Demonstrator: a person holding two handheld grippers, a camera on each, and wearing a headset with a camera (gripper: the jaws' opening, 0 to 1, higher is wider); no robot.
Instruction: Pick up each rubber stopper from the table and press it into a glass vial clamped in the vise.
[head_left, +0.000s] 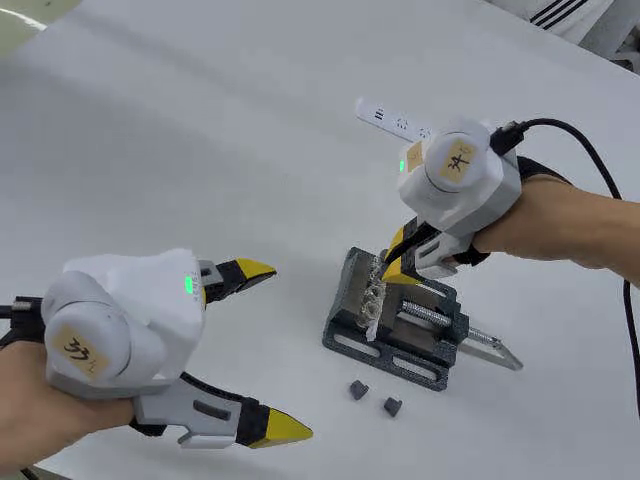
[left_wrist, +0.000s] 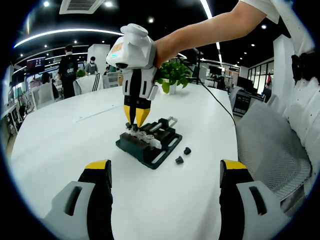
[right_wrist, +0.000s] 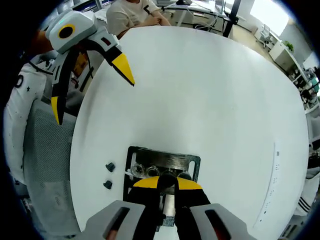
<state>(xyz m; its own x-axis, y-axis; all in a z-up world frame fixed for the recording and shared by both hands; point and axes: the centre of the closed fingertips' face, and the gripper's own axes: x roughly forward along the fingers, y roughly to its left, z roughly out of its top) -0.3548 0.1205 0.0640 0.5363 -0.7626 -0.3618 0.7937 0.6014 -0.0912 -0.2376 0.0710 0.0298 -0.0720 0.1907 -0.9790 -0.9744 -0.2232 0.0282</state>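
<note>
— Where does the vise sit?

— Right of centre in the head view. The vise (head_left: 395, 330) is on the white counter (head_left: 200, 150), its long screw pointing to the lower right. The glass vials (head_left: 372, 298) stand in a row in its clamp, mouths up. The glass is clear, so I can't count them.

— And the stoppers?

— Two rubber stoppers (head_left: 358, 389) (head_left: 392, 406) lie loose just below it.

— The tools?

— The right hand-held gripper (head_left: 398, 262) points down onto the vials, jaws nearly together, something dark between them. Whether it's pinched, I can't tell. The left hand-held gripper (head_left: 290, 350) is at lower left, spread wide and holding nothing.
</note>
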